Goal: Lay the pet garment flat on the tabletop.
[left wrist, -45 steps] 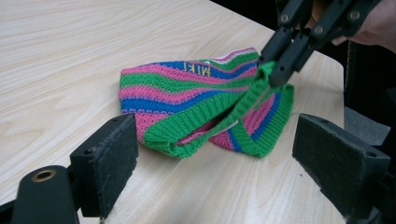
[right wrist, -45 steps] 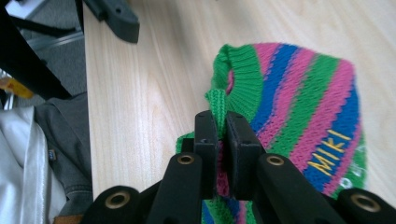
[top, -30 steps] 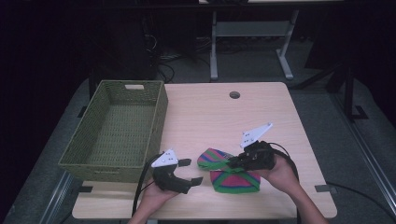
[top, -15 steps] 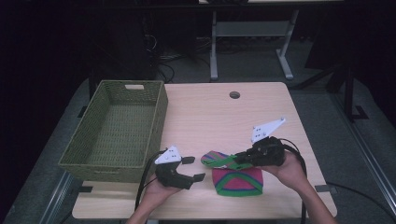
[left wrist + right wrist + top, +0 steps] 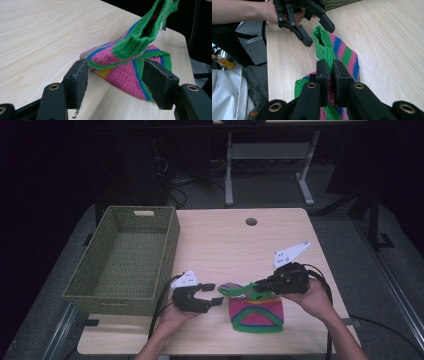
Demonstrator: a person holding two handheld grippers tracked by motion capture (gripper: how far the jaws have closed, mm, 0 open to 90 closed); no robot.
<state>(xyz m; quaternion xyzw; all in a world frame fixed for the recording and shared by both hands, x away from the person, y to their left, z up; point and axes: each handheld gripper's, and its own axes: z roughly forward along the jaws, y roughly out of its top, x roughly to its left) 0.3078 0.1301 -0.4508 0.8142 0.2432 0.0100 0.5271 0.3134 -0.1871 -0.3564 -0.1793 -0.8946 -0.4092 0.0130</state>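
Gripping knit hat (image 5: 342, 53), right gripper (image 5: 331, 72); left gripper's (image 5: 115, 75) jaws apart.

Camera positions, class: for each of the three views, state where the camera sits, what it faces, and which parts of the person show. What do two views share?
High view: above the table's near side, looking forward and down on the table and basket; both forearms show.
Left gripper view: rides the left gripper, facing the knitted cloth; its open jaws show.
Right gripper view: rides the right gripper, shut on the cloth; the other hand shows.
Shared: both gripper views show the cloth.
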